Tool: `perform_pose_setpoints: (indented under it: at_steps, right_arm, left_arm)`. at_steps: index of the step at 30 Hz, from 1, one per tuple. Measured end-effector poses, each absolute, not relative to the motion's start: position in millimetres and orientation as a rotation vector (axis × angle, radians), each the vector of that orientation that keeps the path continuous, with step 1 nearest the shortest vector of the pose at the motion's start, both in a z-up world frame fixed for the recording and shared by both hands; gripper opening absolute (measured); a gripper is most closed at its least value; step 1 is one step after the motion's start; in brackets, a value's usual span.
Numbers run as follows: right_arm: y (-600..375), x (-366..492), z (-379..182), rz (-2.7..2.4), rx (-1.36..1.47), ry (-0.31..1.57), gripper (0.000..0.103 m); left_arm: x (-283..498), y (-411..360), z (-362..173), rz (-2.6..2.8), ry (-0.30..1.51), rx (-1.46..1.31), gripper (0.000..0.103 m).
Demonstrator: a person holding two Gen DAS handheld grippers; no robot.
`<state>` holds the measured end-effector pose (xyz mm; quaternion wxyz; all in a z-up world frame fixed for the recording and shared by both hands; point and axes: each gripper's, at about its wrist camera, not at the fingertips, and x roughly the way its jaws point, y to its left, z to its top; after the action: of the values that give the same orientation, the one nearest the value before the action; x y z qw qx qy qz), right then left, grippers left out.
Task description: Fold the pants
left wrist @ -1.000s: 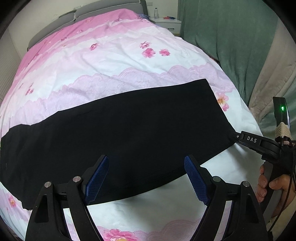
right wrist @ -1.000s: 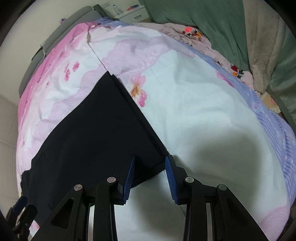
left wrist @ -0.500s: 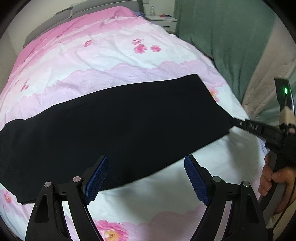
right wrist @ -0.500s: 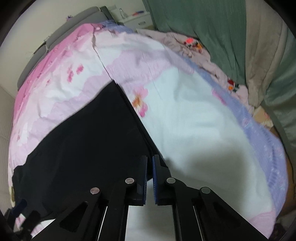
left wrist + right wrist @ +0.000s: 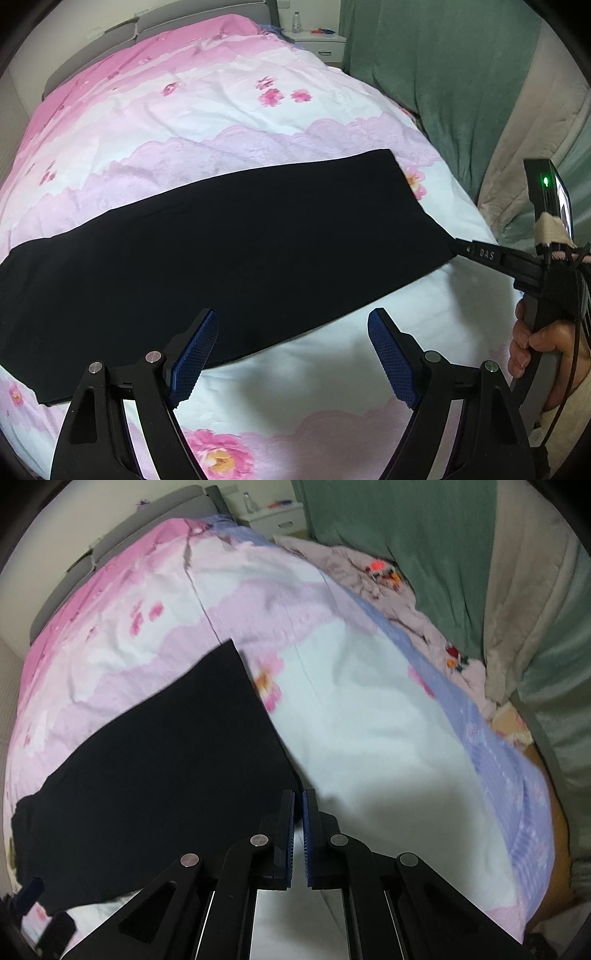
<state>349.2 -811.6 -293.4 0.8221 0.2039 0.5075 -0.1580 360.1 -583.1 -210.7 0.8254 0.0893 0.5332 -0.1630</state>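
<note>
**A:** So the black pants (image 5: 229,258) are lying flat across the bed (image 5: 221,110), already doubled leg on leg by the look of it, a long strip running across the floral duvet. The right gripper (image 5: 298,805) has its jaws pinched nearly together right at the near corner of the hem end. Looks like it's got that corner, though the fabric between the pads is hard to actually see.

**B:** And the left gripper (image 5: 293,354)?

**A:** Jaws wide apart, holding nothing, hovering over the pants' near long edge around mid-length.

**B:** How do you reckon the fabric behaves?

**A:** Thin, soft, light, zero stiffness. One pinched corner will just drag and droop, so I'd grab the hem's other corner too, or the same edge further along, then carry the end over toward the waist.

**B:** Anything you can't see?

**A:** The waist end runs out of the left camera's frame, and it's a dark blurry lump in the right view. No seams or pockets visible either, it's all just black.
</note>
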Motion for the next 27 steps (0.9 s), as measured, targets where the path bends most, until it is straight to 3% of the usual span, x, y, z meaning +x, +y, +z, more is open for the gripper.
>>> perform_pose_setpoints:
  at_steps: [2, 4, 6, 11, 16, 27]
  right_arm:
    - [-813, 347, -299, -0.339, 0.440, 1.091, 0.005]
    - [-815, 345, -300, -0.345, 0.462, 1.095, 0.023]
    - [-817, 339, -292, -0.375, 0.473, 1.082, 0.030]
    - [-815, 318, -272, -0.403, 0.535, 1.024, 0.030]
    - [-803, 297, -271, -0.399, 0.681, 0.995, 0.031]
    - [-793, 302, -314, -0.432, 0.917, 0.961, 0.031]
  left_arm:
    - [364, -578, -211, -0.344, 1.122, 0.216, 0.083]
    - [372, -576, -209, -0.366, 1.095, 0.261, 0.083]
    - [383, -577, -205, -0.414, 1.053, 0.321, 0.083]
    - [422, -598, -192, -0.629, 0.984, 0.419, 0.083]
    - [482, -650, -192, -0.919, 1.040, 0.472, 0.083]
    - [552, -765, -264, -1.233, 1.243, 0.652, 0.083]
